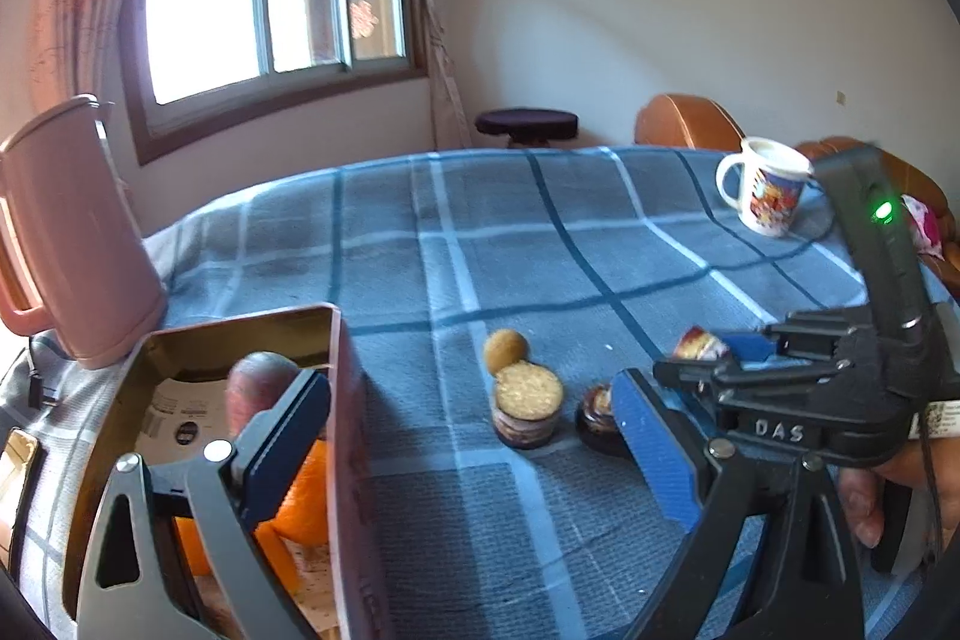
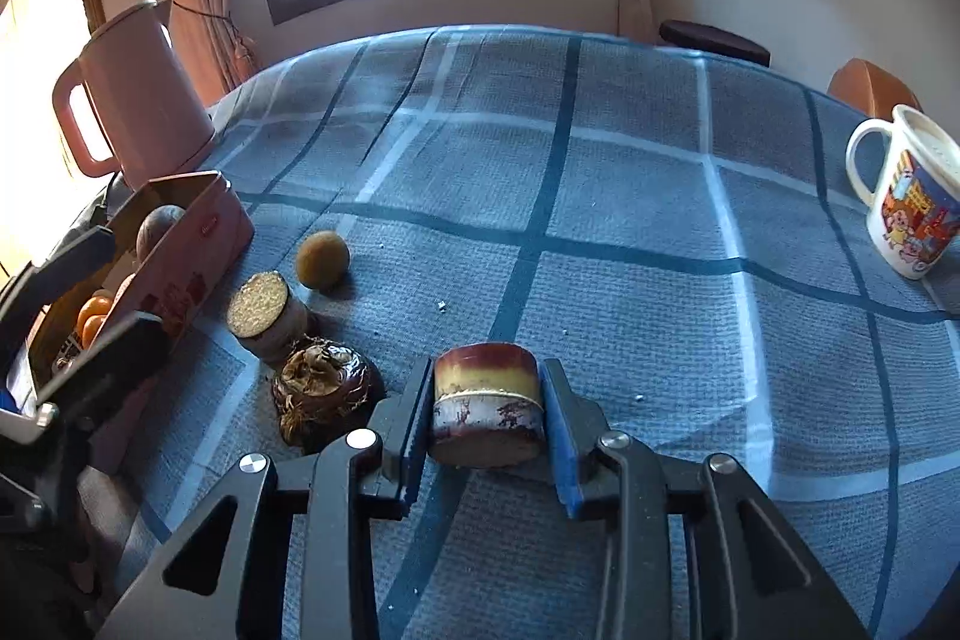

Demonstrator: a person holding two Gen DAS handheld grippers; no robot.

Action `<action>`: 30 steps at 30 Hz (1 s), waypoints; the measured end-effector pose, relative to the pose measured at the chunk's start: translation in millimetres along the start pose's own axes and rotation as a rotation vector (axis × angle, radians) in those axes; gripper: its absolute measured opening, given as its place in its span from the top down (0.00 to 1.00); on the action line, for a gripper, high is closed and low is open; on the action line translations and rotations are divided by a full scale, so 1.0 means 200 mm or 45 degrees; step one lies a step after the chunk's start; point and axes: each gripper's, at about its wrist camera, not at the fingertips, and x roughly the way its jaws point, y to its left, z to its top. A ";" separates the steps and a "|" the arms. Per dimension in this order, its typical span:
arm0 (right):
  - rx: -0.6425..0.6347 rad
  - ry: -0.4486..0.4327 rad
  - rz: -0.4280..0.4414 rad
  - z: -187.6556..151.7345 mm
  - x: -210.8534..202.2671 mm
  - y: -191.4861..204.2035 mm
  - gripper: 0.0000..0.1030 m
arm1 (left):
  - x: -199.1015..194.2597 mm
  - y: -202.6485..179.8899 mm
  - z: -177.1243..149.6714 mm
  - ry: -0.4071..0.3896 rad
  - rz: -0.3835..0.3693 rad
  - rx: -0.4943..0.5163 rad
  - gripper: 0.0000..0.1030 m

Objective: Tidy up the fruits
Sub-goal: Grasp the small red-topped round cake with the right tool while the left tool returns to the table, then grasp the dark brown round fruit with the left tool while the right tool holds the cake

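Right gripper (image 2: 487, 415): pinching red-yellow cut fruit chunk (image 2: 486, 400) | left gripper (image 1: 474, 436): spread, over tin (image 1: 345, 400) | tin: oranges (image 1: 306, 496), purple fruit (image 1: 258, 382)

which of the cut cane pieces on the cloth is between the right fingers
The red-and-yellow banded piece, lying between the right gripper fingers. The other cut piece stands free near the pink box, beside the round brown fruit.

left tool (image 1: 474, 436) spread wide open; right tool (image 2: 487, 415) closed around a cylinder (image 2: 487, 409).
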 end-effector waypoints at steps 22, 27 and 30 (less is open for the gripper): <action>0.108 -0.163 -0.068 -0.03 -0.15 -0.15 0.64 | 0.20 -0.32 0.03 0.214 -0.151 0.179 0.44; 0.115 -0.171 -0.073 -0.03 -0.15 -0.15 0.64 | 0.19 -0.30 0.02 0.211 -0.149 0.150 0.46; 0.109 -0.167 -0.074 -0.03 -0.15 -0.15 0.64 | 0.17 -0.29 0.00 0.205 -0.130 0.151 0.50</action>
